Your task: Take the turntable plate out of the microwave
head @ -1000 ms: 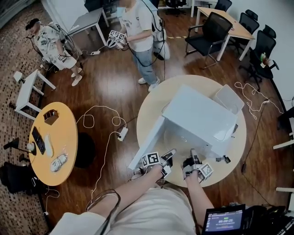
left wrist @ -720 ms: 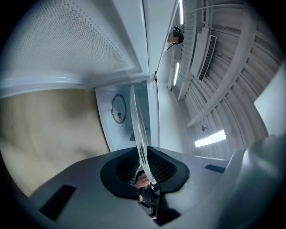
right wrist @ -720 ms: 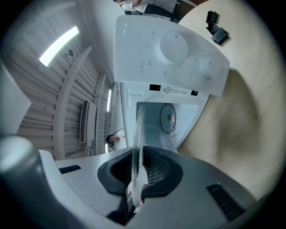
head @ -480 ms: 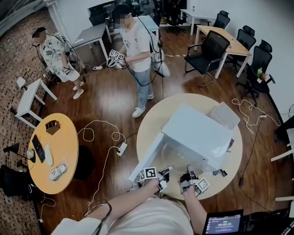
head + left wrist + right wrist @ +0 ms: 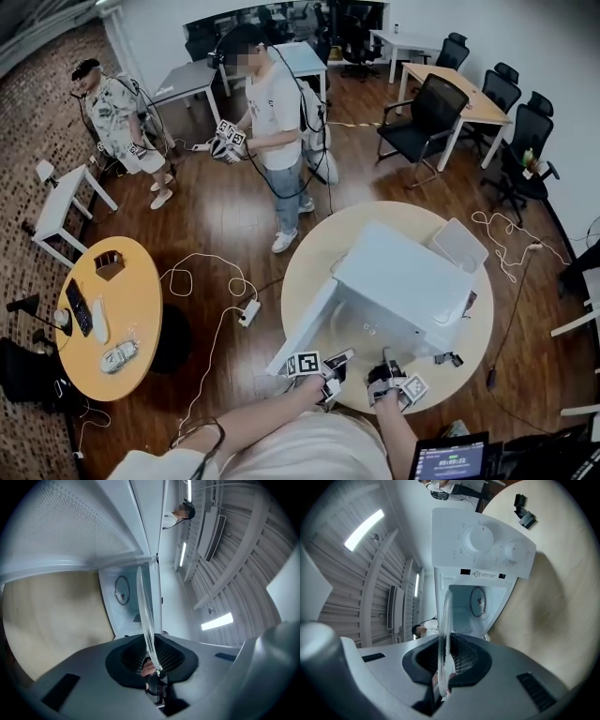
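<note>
Turntable plate pinched at its rim by both left gripper and right gripper, just in front of the open microwave.

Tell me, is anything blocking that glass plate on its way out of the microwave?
Nothing visible does. The left gripper and right gripper are each shut on the glass plate at its rim, the microwave has its door swung wide open, and no object shows in front of the opening.
</note>
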`<state>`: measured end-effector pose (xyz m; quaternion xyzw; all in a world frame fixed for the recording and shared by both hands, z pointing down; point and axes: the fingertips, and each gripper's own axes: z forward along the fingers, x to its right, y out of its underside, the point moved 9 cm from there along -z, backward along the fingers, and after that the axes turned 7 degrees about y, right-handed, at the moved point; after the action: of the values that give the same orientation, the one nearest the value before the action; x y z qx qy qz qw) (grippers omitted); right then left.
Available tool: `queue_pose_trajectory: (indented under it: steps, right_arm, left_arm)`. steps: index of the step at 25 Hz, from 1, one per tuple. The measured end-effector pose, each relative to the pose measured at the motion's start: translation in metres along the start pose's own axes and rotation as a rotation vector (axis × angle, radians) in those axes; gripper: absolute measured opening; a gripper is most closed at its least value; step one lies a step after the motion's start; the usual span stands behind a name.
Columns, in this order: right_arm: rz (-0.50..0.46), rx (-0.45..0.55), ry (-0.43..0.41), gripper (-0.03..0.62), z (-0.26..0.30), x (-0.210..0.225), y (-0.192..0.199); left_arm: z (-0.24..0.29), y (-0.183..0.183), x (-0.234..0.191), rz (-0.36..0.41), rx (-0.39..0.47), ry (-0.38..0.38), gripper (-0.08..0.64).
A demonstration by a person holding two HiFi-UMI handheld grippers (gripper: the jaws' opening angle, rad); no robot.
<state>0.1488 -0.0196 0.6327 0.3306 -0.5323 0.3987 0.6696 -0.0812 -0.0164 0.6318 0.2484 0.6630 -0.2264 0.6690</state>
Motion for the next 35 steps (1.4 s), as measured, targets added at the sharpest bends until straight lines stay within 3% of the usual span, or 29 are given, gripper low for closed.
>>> queue_pose_trajectory:
  steps: [10, 35]
  right_arm:
    - [0.013, 0.063, 0.021, 0.029, -0.016, -0.003, 0.026]
    - [0.009, 0.175, -0.045, 0.029, -0.058, -0.007, 0.069]
  left_arm:
    - [-0.020, -0.004, 0.009, -0.003, -0.060, 0.013, 0.046]
    - [-0.052, 0.008, 0.016, 0.032, -0.149, 0.118, 0.046]
